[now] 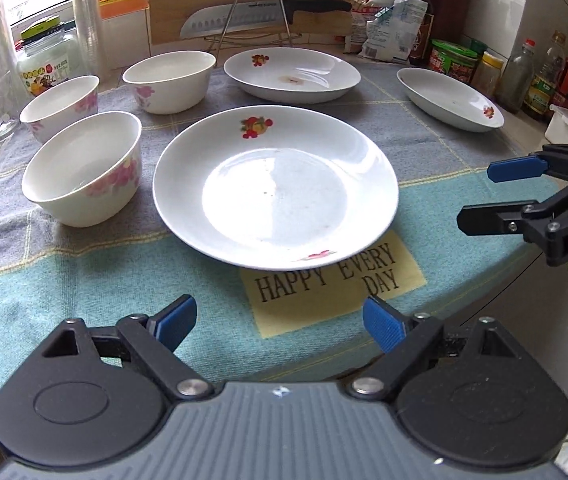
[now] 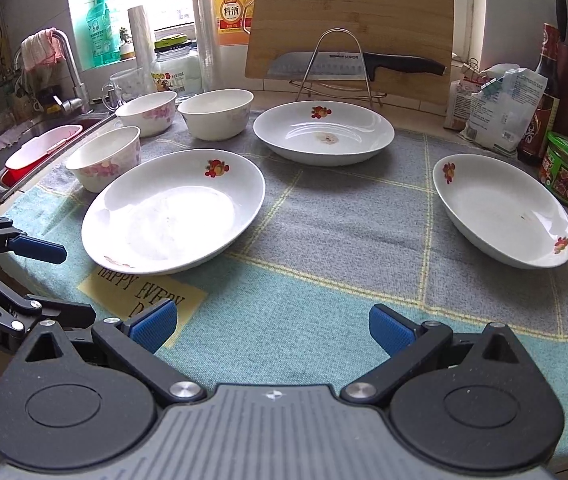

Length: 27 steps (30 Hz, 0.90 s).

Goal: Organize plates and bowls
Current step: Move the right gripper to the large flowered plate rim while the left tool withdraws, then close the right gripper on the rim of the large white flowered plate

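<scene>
Three white plates with red fruit prints lie apart on a blue-grey cloth: a near plate [image 1: 275,188] [image 2: 171,212], a far plate [image 1: 292,74] [image 2: 324,132] and a right plate [image 1: 450,100] [image 2: 504,212]. Three white bowls with pink flowers stand upright at the left: near bowl [image 1: 83,168] [image 2: 105,158], middle bowl [image 1: 59,106] [image 2: 147,114], far bowl [image 1: 169,80] [image 2: 215,114]. My left gripper [image 1: 279,322] [image 2: 49,280] is open and empty, just in front of the near plate. My right gripper [image 2: 271,328] [image 1: 484,194] is open and empty, at the cloth's front edge.
A wire rack [image 2: 338,68] with a knife [image 2: 364,65] and a bamboo cutting board [image 2: 350,28] stands behind the far plate. Jars, bottles and bags [image 2: 496,108] line the right and back. A sink [image 2: 23,156] lies at the left. A "HAPPY EVERY DAY" patch [image 1: 336,280] marks the cloth.
</scene>
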Available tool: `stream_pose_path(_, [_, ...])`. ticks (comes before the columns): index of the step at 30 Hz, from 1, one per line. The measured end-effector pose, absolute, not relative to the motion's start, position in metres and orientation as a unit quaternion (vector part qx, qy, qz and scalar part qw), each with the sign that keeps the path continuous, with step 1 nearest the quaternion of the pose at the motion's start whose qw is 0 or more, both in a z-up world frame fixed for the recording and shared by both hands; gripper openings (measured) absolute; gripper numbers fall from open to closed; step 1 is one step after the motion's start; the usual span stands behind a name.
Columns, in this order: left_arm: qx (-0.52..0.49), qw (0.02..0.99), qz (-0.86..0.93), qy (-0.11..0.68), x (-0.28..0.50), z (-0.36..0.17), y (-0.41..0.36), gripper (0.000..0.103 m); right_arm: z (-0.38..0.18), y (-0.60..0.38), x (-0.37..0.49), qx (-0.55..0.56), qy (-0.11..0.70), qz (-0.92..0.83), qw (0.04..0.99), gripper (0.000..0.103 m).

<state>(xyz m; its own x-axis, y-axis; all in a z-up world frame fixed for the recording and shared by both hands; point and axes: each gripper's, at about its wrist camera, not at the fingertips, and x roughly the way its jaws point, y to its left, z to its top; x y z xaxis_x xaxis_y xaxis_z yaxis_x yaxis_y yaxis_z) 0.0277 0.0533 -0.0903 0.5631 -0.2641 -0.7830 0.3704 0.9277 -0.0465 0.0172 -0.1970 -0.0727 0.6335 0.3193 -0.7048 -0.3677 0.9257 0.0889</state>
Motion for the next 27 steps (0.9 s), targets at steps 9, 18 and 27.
stream_pose_path(9, [0.085, 0.873, -0.221, 0.426, 0.055, -0.106, 0.068, 0.097, -0.081, -0.164, 0.055, 0.009, 0.411, 0.215, 0.886, 0.103])
stream_pose_path(18, [0.129, 0.868, -0.281, 0.388, 0.067, -0.113, 0.065, 0.102, -0.085, -0.134, 0.078, 0.014, 0.426, 0.211, 0.88, 0.103])
stream_pose_path(27, [0.127, 0.873, -0.296, 0.367, 0.074, -0.117, 0.066, 0.103, -0.094, -0.111, 0.089, 0.0, 0.453, 0.206, 0.867, 0.103])
